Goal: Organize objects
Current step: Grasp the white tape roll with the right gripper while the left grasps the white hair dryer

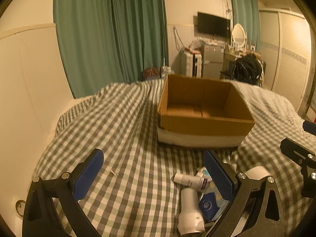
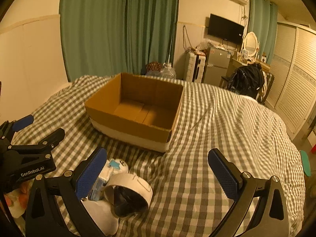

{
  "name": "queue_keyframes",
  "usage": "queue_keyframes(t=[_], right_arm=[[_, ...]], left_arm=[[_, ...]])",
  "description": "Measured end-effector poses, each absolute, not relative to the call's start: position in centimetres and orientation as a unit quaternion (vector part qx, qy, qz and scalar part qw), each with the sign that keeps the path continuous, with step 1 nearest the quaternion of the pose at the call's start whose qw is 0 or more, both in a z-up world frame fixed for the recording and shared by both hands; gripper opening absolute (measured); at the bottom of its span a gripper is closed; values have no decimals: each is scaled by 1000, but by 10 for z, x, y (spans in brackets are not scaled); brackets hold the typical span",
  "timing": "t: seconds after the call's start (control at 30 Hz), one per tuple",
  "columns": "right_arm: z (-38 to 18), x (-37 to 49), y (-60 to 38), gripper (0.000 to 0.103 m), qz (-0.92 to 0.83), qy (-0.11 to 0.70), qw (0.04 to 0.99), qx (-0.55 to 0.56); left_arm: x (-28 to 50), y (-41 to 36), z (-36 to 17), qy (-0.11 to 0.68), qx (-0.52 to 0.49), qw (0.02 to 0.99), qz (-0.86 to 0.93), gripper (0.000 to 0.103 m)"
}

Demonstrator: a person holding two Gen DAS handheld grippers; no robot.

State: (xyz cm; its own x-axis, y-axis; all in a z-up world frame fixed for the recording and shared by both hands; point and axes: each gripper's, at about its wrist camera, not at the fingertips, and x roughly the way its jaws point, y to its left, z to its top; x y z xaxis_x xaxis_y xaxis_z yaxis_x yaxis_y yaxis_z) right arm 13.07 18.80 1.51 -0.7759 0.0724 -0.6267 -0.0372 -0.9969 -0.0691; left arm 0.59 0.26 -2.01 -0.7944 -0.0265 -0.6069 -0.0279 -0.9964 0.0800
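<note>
Both tongs hang low over the checked bedspread (image 1: 122, 130), and both stand released, fingers spread wide with nothing between them. The left tongs (image 1: 156, 169) have their blue pads apart over bare cloth; just inside the right-hand finger (image 1: 219, 175) lies a small heap of things. Nearest is a white hair dryer (image 1: 189, 211), nozzle pointing away from the tongs, and beyond it a small white bottle (image 1: 189, 180) on its side, touching the dryer's nozzle end. A dark blue packet (image 1: 207, 205) lies beside the dryer, partly tucked under that finger (its label is too blurred to read).

From the right tongs (image 2: 157, 169) the same heap sits at the left-hand finger (image 2: 92, 171): the dryer's round dark mouth (image 2: 128, 194) faces the camera, and a white packet with a pale blue star (image 2: 115, 165) lies just past it. The other tool shows at the far left edge of this view, black with a printed maker's name.

Straight ahead of both tongs, a little way up the bed, stands the open cardboard box (image 1: 205, 106), brown inside with a white band round its base. What shows of its floor is bare. It sits apart from the heap, with a strip of checked cloth between.

Beyond the bed hang green curtains (image 2: 118, 27); a dark television (image 2: 225, 28) is on the far wall.
</note>
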Motion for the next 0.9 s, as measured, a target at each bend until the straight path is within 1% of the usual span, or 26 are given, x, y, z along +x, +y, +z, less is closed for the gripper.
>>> queue_keyframes(t=[0.2,0.4,0.6,0.67,0.73,0.77,0.83,0.87,0.9], right_arm=[[-4,122,191,103,932,-24,31,-361],[-23,120,189,103,920,-30,33,-389],[-46,127,179,102,902,-46,5,-429],[-53,129,174,97,896,-50,-8,-441],[-61,130,169,85,889,-53,-20,-454],[-64,130,168,83,886,-55,-25,-461],[-67,128,167,73,881,-56,-32,-469],[-69,127,166,71,879,-56,-35,-473],[-70,126,166,67,877,-56,-38,-476]], left_arm=[[-3,7,-51,51,-370,10,928,103],[2,19,-84,80,-419,33,904,102],[9,22,-104,91,-455,57,884,102],[13,24,-106,96,-458,68,881,101],[13,26,-108,95,-465,79,877,100],[13,27,-109,93,-467,82,876,99],[13,28,-108,90,-469,93,874,92],[13,29,-109,90,-469,99,873,90],[13,31,-110,88,-472,108,871,83]])
